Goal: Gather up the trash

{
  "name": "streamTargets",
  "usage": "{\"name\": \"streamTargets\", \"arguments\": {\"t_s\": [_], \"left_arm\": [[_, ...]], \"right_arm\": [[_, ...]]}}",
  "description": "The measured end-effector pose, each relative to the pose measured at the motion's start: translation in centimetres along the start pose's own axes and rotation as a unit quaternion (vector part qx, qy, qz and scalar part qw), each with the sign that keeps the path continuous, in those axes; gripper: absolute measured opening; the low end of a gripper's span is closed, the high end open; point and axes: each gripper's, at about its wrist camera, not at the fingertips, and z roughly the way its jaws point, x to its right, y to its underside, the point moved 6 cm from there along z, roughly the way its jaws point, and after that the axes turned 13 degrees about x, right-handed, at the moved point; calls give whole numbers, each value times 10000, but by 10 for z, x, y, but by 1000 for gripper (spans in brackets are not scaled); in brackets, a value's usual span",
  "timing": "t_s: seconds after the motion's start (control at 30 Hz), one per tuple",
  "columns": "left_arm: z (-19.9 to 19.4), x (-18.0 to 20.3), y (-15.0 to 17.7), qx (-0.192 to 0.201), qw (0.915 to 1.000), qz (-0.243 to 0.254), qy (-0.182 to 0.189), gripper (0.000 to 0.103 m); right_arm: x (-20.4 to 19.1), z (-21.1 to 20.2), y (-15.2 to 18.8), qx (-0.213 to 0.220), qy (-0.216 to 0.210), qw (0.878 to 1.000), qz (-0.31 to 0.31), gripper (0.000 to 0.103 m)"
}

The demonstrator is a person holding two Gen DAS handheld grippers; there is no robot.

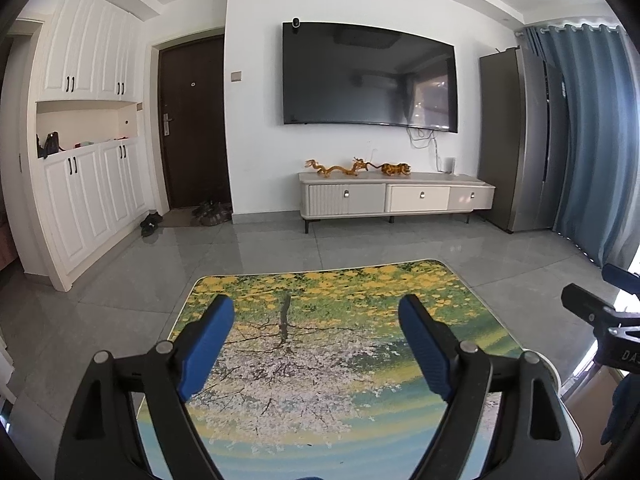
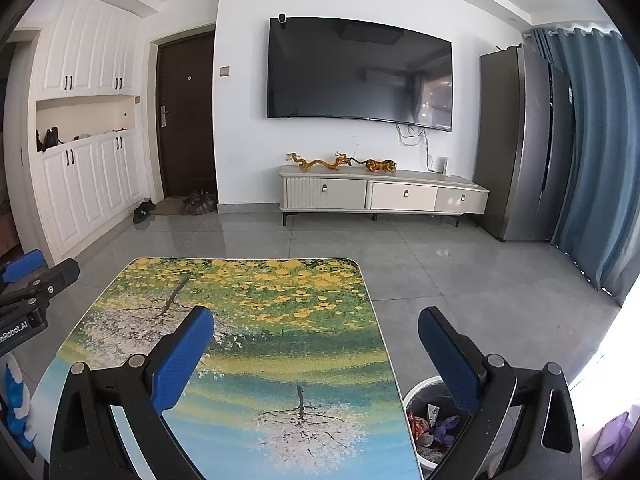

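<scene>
Left gripper (image 1: 316,312) hovering over the middle of the table (image 1: 280,432), blue pads spread wide, nothing between them. Right gripper (image 2: 316,328) hanging over the right edge of the same tree-printed top, jaws gaping too, gripping nothing. Sitting on the floor just beside the table's near right corner: the trash bin (image 2: 416,396), round and pale-rimmed, holding crumpled wrappers (image 2: 434,426) in red and purple. Showing beyond the far edge: TV (image 2: 360,72) and low cabinet (image 2: 384,194).

We hold two matching tools: each gripper (image 1: 316,312) has black angular arms, round silver pivot screws and ridged blue pads (image 2: 182,356).
</scene>
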Motion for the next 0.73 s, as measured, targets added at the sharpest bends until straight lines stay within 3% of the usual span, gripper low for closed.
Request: {"name": "streamTargets", "arguments": {"t_s": [0.73], "left_arm": [[-6,5,-2,143,9998,104,-24,84]], "right_arm": [[14,-10,-3,254,401,9988,-110,103]]}}
